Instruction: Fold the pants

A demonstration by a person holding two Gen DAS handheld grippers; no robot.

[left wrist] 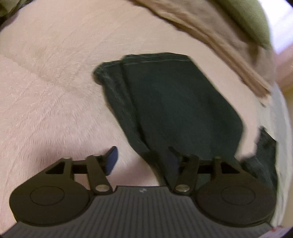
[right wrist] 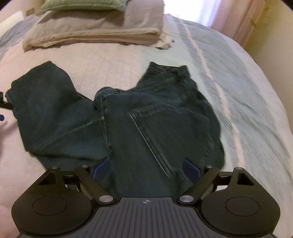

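Note:
Dark blue-green jeans [right wrist: 139, 117] lie crumpled on the bed, the seat with its back pocket in the middle and one leg [right wrist: 45, 102] bent off to the left. My right gripper [right wrist: 146, 167] hovers low over the seat, jaws wide, cloth showing between the blue pads [right wrist: 101, 167], which do not press on it. In the left wrist view a folded leg [left wrist: 174, 102] lies on the pink blanket [left wrist: 55, 102]. My left gripper [left wrist: 142, 159] stands open at that leg's near left edge, its right finger over the cloth and its left finger over the blanket.
A stack of folded beige and grey linens [right wrist: 95, 31] topped by a green towel [right wrist: 82, 5] sits at the back of the bed, seen also as the beige fabric [left wrist: 210, 31] in the left wrist view. A pale green striped cover [right wrist: 228, 73] runs right toward the wall.

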